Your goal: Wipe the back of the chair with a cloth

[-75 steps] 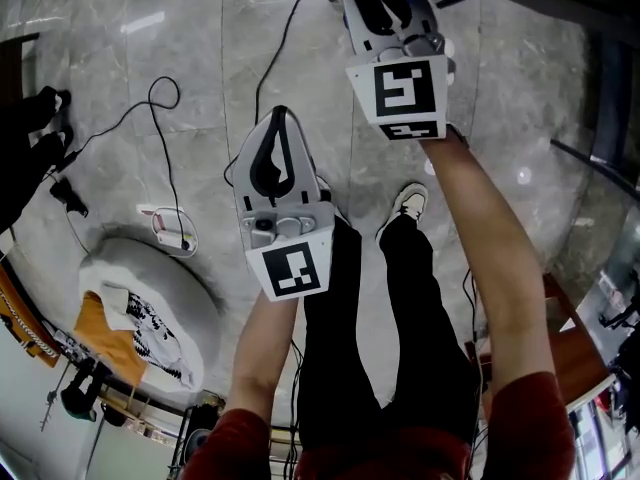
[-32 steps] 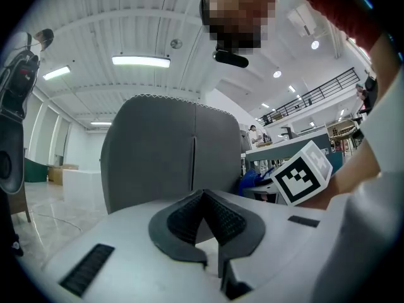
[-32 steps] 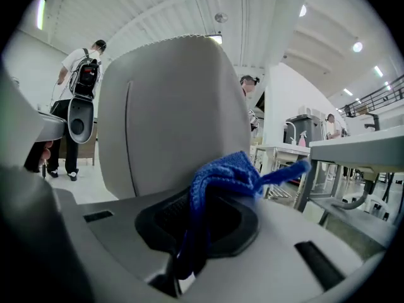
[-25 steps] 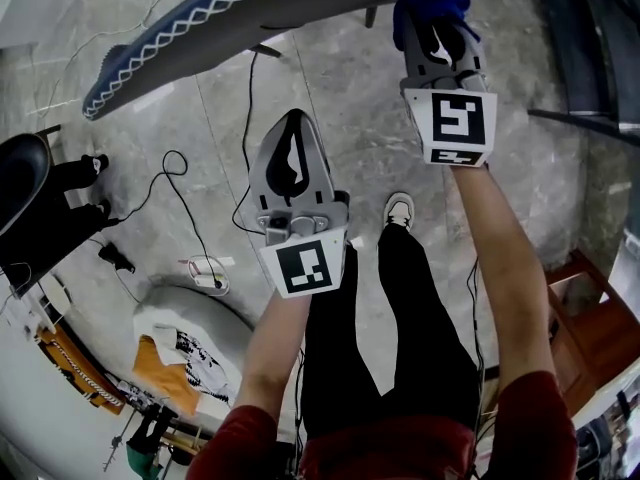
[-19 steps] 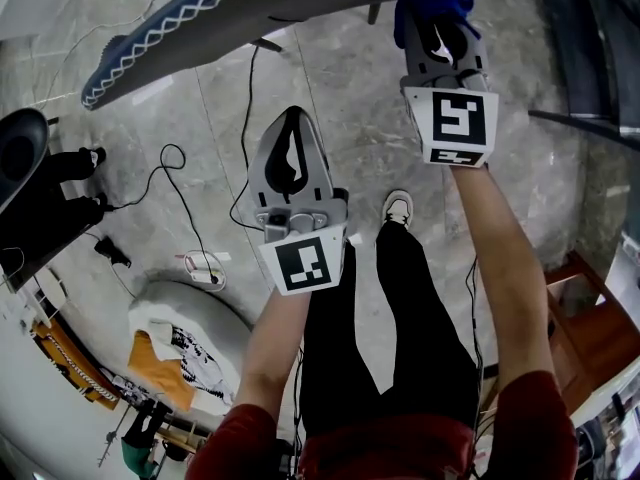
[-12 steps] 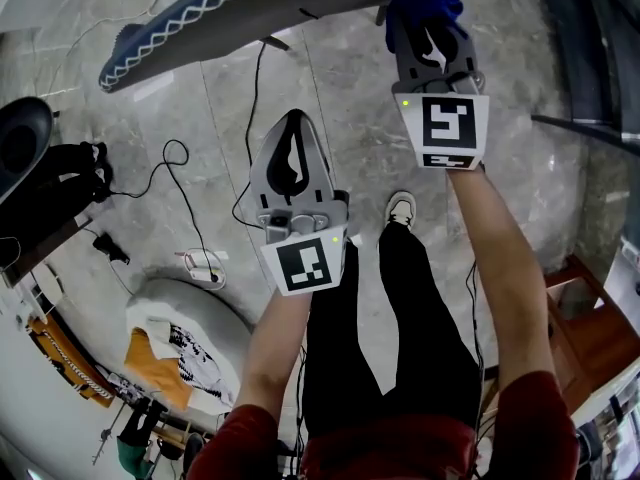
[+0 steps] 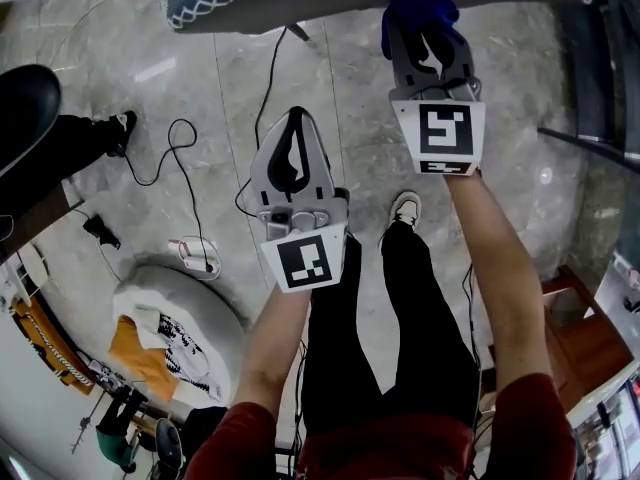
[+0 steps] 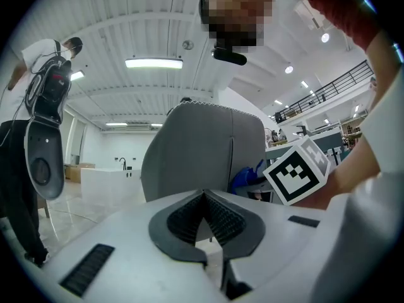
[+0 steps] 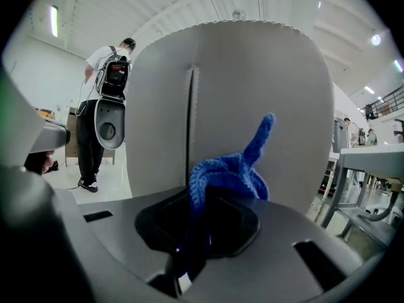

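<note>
The left gripper (image 7: 292, 118) has its jaws pressed together with nothing between them. It hangs idle, lower and to the left of the right gripper (image 7: 427, 20), and well apart from it. The grey chair back (image 9: 259, 87) stands ahead of its jaws, not touched by them.

The right gripper pinches a blue cloth (image 9: 228, 172): a crumpled bunch sits on top of the jaws and one end sticks up in front of the chair back. The cloth looks very close to the fabric, but I cannot tell if it already touches.

I judge that the step in hand is bringing the cloth onto the back, at the start of the wiping. The next move calls for pressing the bunch flat against the fabric, then sliding it in long strokes without loosening the pinch.

For edges, a vertical seam (image 9: 190, 118) runs just left of the right jaws, and the scalloped top rim (image 9: 252, 23) lies well above them. Broad plain fabric opens above and to the right of the cloth. Beyond the right side of the back a desk (image 9: 372, 160) stands, so strokes to that side should probably end at the chair's edge.
</note>
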